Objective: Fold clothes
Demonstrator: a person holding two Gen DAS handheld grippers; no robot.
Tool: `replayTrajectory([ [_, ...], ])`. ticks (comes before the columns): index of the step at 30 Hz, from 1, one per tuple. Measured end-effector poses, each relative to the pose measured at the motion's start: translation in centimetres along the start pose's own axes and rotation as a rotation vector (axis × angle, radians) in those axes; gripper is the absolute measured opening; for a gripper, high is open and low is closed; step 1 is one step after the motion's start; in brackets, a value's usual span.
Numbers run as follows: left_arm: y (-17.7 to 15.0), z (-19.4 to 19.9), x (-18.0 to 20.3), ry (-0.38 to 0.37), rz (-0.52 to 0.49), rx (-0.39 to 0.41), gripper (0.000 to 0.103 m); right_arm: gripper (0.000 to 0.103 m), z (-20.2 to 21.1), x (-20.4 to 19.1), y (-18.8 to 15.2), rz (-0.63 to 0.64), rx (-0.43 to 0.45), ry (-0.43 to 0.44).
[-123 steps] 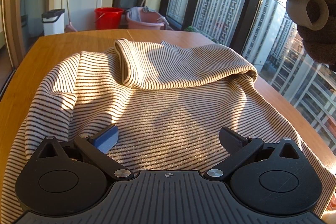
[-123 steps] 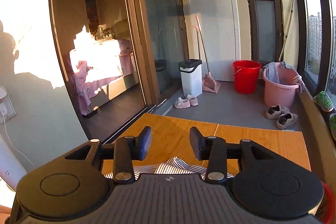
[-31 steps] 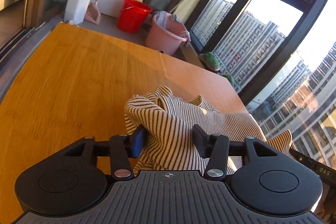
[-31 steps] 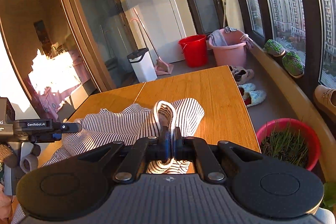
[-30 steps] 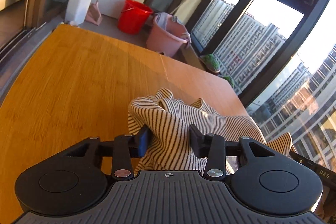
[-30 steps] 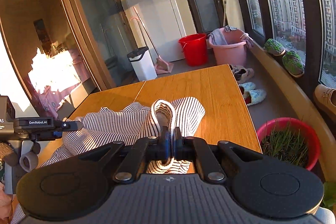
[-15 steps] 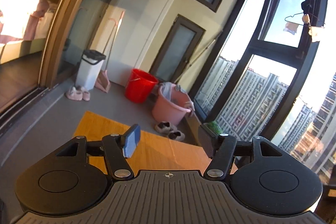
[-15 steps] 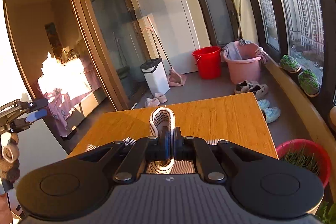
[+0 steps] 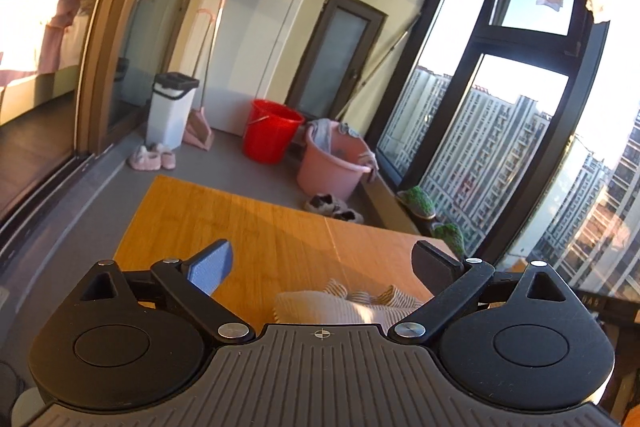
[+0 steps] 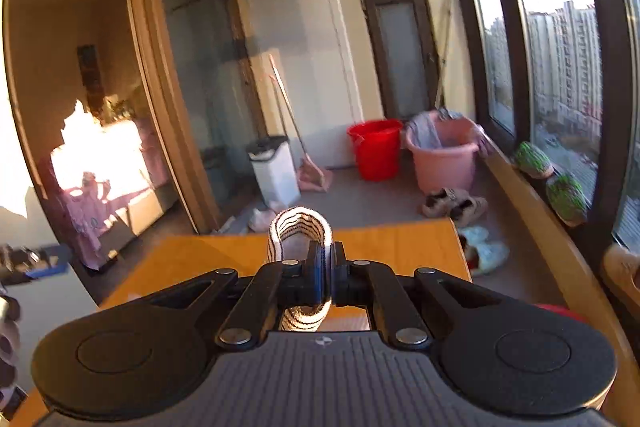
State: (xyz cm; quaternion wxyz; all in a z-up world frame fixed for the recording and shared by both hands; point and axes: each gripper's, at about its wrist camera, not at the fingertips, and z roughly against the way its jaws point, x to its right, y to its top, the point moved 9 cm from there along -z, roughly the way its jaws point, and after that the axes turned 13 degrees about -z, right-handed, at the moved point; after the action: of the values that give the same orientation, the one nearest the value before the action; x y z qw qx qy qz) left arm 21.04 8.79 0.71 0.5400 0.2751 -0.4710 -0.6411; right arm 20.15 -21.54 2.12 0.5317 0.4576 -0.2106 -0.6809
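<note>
And here is the left hand-held gripper (image 9: 322,267), its jaws opening wide with nothing between them, the blue-faced pad (image 9: 210,267) out to one side and the dark one far off to the other. Just below and ahead of it, the cream-and-black striped knit garment (image 9: 344,303) sits bunched on the warm orange wooden worktop (image 9: 248,223), toward the near edge on the window side, only a crumpled crest of it showing over the gripper body. Over on the other side, the right hand-held gripper (image 10: 325,273) is pressed tight together, pinching a fold of that same striped cloth, and a loop of the fabric (image 10: 300,227) arches up above the pads while a strip hangs below them, clear of the worktop's far edge. So the garment is lifted at the right grip and slack at the left. What the coming move looks to turn on: the free bunch lies directly under the spread left jaws, a touch toward the window side, so the left hand is the nearer one for a fresh grab. How the cloth's long run lies between the two hands cannot be made out, most of it being hidden beneath the gripper bodies. A red plastic bucket (image 9: 272,137) and a pink plastic tub (image 9: 334,167) stand on the grey floor beyond the worktop's far edge, well clear of the action.
</note>
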Motion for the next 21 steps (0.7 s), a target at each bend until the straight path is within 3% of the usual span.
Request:
replayTrajectory([
  [2, -0.9, -0.9, 0.4, -0.014, -0.015, -0.05, 0.101, 0.007, -1.6, 4.3, -2.8, -0.049, -0.076, -0.105],
  [4, -1.9, -1.9, 1.3, -0.048, -0.037, -0.101, 0.102, 0.007, -1.7, 6.6, -4.0, -0.099, -0.094, -0.148],
  [7, -3.4, -3.7, 2.4, -0.073, -0.054, -0.168, 0.103, 0.008, -0.8, 7.1, -3.7, -0.13, -0.064, -0.119],
  [9, -4.2, -5.0, 2.7, -0.068, -0.065, -0.206, 0.103, 0.013, -0.2, 6.4, -3.0, -0.115, -0.037, -0.083],
  [11, -5.2, -6.4, 3.1, -0.072, -0.083, -0.251, 0.103, 0.032, 0.0, 5.5, -2.6, -0.105, -0.028, -0.049],
  [12, -5.7, -6.9, 3.1, -0.075, -0.092, -0.27, 0.102, 0.034, 0.0, 5.1, -2.5, -0.1, -0.025, -0.033],
  [13, -6.2, -7.4, 3.1, -0.075, -0.098, -0.289, 0.098, 0.035, -0.2, 4.8, -2.5, -0.093, -0.028, -0.026],
  [14, -6.6, -7.8, 3.1, -0.073, -0.103, -0.306, 0.076, 0.036, -0.7, 4.8, -2.6, -0.096, -0.038, -0.025],
  [16, -7.3, -8.3, 2.6, -0.064, -0.101, -0.328, 0.057, 0.036, -1.7, 5.1, -3.0, -0.126, -0.065, -0.02],
  [18, -7.4, -7.9, 2.1, -0.066, -0.101, -0.314, 0.05, 0.036, -2.4, 5.5, -3.5, -0.188, -0.091, -0.004],
  [21, -7.2, -7.2, 1.5, -0.07, -0.11, -0.292, 0.048, 0.036, -1.8, 6.2, -3.1, -0.292, -0.041, 0.029],
])
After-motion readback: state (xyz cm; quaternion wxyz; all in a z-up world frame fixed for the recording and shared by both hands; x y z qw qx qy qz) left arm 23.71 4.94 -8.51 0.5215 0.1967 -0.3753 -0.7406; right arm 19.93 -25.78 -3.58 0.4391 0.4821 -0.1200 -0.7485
